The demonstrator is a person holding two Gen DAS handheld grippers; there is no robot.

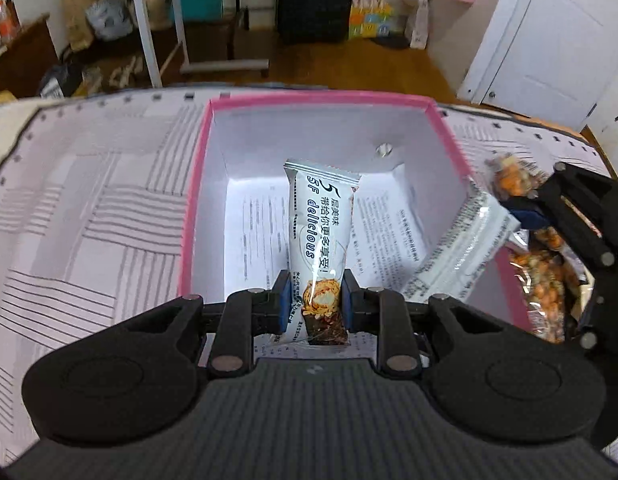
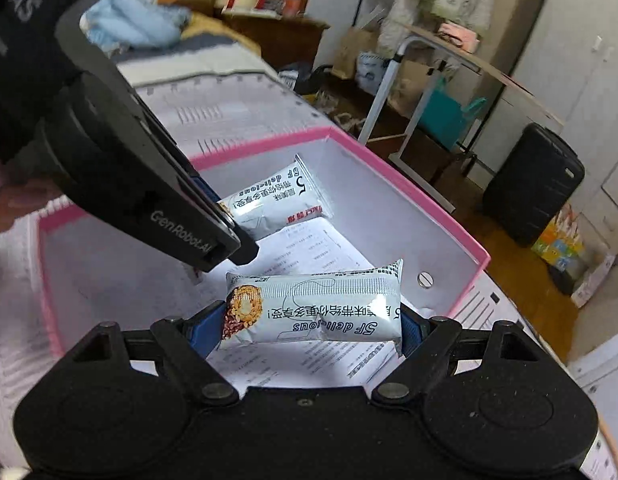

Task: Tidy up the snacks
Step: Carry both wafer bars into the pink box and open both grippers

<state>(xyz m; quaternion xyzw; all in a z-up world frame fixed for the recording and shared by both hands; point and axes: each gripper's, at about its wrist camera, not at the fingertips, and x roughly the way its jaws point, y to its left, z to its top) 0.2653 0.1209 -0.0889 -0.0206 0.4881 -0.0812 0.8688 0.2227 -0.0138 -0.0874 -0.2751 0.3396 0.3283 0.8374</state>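
Left wrist view: the left gripper has its jaws drawn narrow on the picture end of a white snack bar, gripped across its width; the bar's long axis runs from 6 o'clock, at the pads, toward 12 o'clock, its crimped free end pointing away from the camera over the interior of the pink-rimmed box. A printed sheet lines the box floor. At 3 o'clock the right gripper carries a second snack bar over the box's right wall, with bags of orange-brown snacks just behind it outside the box. The box stands on a striped cloth. Right wrist view: the right gripper stands with jaws wide, its blue pads pressed on both ends of the second snack bar, whose long axis lies crosswise from 9 o'clock to 3 o'clock, picture end at 9 o'clock. Toward 11 o'clock the left gripper reaches down into the box, its bar pointing toward 2 o'clock.
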